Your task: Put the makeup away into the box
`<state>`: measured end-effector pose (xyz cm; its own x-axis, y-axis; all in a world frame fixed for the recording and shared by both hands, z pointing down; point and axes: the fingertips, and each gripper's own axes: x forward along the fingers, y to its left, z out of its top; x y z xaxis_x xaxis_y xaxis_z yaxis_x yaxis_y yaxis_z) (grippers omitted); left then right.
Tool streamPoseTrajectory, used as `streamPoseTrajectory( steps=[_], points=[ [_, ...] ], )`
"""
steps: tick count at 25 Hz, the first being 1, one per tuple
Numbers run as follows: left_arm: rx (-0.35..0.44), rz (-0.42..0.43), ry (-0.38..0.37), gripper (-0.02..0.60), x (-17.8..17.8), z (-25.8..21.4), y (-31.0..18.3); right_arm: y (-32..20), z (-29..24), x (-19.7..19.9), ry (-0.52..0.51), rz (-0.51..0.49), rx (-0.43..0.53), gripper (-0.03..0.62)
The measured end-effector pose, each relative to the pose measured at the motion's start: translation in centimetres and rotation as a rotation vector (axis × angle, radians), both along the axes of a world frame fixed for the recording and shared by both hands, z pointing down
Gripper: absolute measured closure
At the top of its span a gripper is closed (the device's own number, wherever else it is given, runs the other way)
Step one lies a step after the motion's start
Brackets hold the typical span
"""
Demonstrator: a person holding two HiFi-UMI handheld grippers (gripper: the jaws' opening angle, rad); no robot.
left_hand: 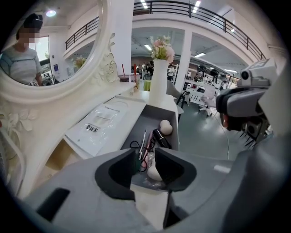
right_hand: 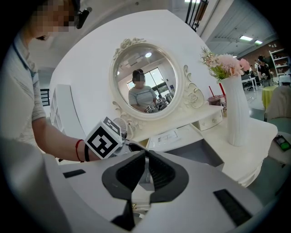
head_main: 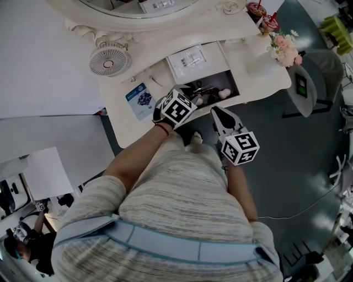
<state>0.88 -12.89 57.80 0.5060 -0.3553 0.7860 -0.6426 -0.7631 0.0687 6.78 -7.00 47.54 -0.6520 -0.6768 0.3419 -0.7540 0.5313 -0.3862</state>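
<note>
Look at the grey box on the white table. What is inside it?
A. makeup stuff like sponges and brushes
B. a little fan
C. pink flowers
A: the grey box holds a pale sponge, a dark tube and thin brushes; the flowers stand in a white vase.

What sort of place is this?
Probably a mock dressing corner inside a big open hall: an ornate mirror, a white vanity table with a flower vase, and a railed upper gallery beyond.
</note>
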Motion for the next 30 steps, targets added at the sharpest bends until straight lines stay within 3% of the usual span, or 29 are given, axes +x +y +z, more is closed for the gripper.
streamPoseTrajectory(
  steps=[13, 17, 23, 30],
  points=[
    [0.017, -0.015, 0.041, 0.445, 0.1, -1.4, -0.2, -0.3, -0.3, 0.0, 0.000, 0.000, 0.007, 0.583],
    [0.048, -0.029, 0.103, 0.453, 0.0, -3.2, -0.2, -0.4, -0.6, -0.1, 0.000, 0.000, 0.014, 0.583],
    [0.114, -0.068, 0.215, 0.526, -0.7, -6.6, 0.1, -0.3, -1.3, -0.7, 0.006, -0.021, 0.030, 0.583],
    [0.141, -0.097, 0.313, 0.566, -1.4, -9.7, 1.2, -0.4, -2.7, -1.6, 0.012, -0.052, 0.057, 0.583]
  ],
)
